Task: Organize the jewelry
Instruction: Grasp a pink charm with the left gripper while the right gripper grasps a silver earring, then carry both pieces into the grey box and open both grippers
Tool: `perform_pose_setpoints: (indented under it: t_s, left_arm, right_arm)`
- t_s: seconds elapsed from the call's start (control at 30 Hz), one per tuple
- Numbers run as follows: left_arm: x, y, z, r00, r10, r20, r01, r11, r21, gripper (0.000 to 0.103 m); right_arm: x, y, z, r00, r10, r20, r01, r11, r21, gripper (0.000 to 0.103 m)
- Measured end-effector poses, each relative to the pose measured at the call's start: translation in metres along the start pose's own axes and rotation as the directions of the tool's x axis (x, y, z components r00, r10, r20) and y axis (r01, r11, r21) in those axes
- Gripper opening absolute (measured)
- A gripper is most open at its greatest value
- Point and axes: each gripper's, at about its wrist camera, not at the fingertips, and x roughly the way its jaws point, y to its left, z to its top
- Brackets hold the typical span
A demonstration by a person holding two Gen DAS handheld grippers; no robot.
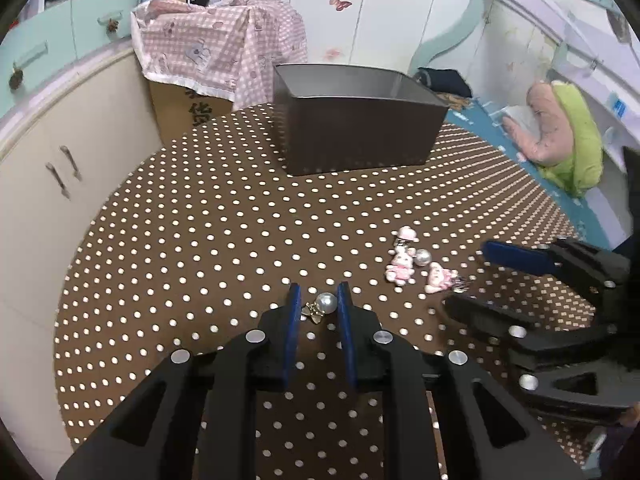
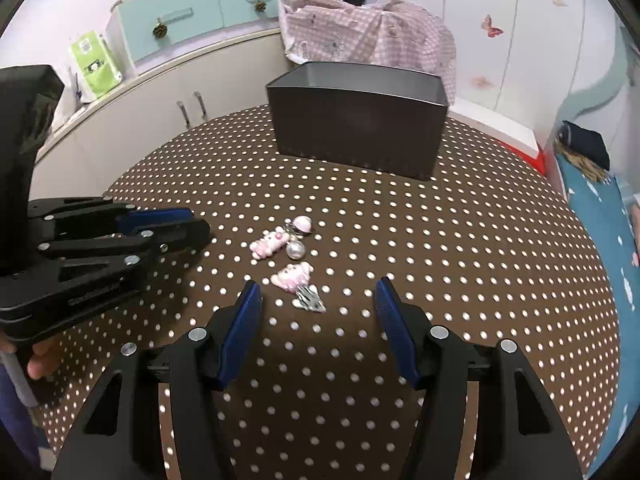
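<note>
A pearl earring with a gold bow (image 1: 321, 305) lies on the dotted tablecloth between the tips of my left gripper (image 1: 319, 300), whose jaws stand narrowly apart around it without clearly pressing it. A cluster of pink cartoon hair clips and a second pearl (image 1: 416, 266) lies to its right; it also shows in the right wrist view (image 2: 290, 256). My right gripper (image 2: 318, 300) is wide open and empty, just short of the nearest pink clip (image 2: 298, 280). A dark open box (image 1: 356, 128) (image 2: 360, 116) stands at the back of the table.
The round table with brown white-dotted cloth (image 2: 440, 280) fills both views. Cabinets (image 1: 60, 168) stand to the left, a pink checked cloth over a carton (image 1: 216, 48) behind, a bed with blue sheet (image 2: 600, 240) on the right.
</note>
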Motion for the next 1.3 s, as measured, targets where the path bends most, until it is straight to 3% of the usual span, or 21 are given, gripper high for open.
perform_pose_setpoints:
  t_s: [0.07, 0.1, 0.13, 0.2, 0.23, 0.3, 0.53, 0.77, 1.1, 1.3]
  left_arm:
    - [-0.002, 0.004, 0.000, 1.000, -0.011, 0.004, 0.011, 1.000, -0.017, 0.016]
    - [-0.003, 0.005, 0.001, 1.000, -0.011, 0.007, 0.011, 1.000, -0.019, 0.016]
    - [-0.004, 0.005, 0.001, 1.000, -0.016, 0.007, 0.016, 1.000, -0.022, 0.016]
    - [-0.006, 0.005, 0.001, 1.000, -0.029, 0.010, 0.029, 0.999, -0.024, 0.016]
    - [-0.008, 0.004, 0.001, 0.999, -0.031, 0.014, 0.031, 0.999, -0.024, 0.016]
    - [-0.010, 0.002, 0.002, 0.999, -0.043, 0.018, 0.043, 0.999, -0.022, 0.016]
    - [-0.018, -0.002, 0.008, 0.994, -0.101, 0.033, 0.102, 0.994, -0.038, 0.016]
    - [-0.028, -0.007, 0.035, 0.984, -0.166, 0.065, 0.169, 0.985, -0.040, 0.016]
    - [-0.037, -0.011, 0.109, 0.961, -0.250, 0.116, 0.257, 0.966, -0.043, 0.016]
    - [-0.012, -0.003, 0.151, 0.954, -0.292, 0.072, 0.299, 0.947, -0.114, 0.016]
  right_arm:
    - [0.003, 0.002, 0.003, 1.000, -0.003, -0.002, 0.003, 1.000, -0.006, 0.056]
    - [0.004, 0.003, 0.003, 1.000, 0.001, -0.010, -0.001, 1.000, -0.010, 0.051]
    - [0.005, 0.003, 0.003, 1.000, 0.006, -0.017, -0.007, 1.000, -0.013, 0.038]
    - [0.008, 0.005, 0.003, 1.000, 0.008, -0.030, -0.008, 1.000, -0.022, 0.030]
    - [0.007, 0.006, 0.002, 1.000, 0.008, -0.030, -0.008, 1.000, -0.026, 0.020]
    - [0.007, 0.007, 0.001, 0.999, 0.010, -0.030, -0.011, 0.999, -0.037, 0.016]
    - [-0.006, -0.001, -0.004, 1.000, 0.011, -0.006, -0.012, 1.000, -0.020, 0.016]
    - [-0.031, -0.023, 0.013, 0.998, 0.028, 0.057, -0.030, 0.999, 0.036, 0.016]
    - [-0.060, -0.062, 0.072, 0.984, 0.050, 0.173, -0.072, 0.989, 0.125, 0.016]
    - [-0.052, -0.080, 0.116, 0.979, 0.082, 0.186, -0.114, 0.979, 0.171, 0.016]
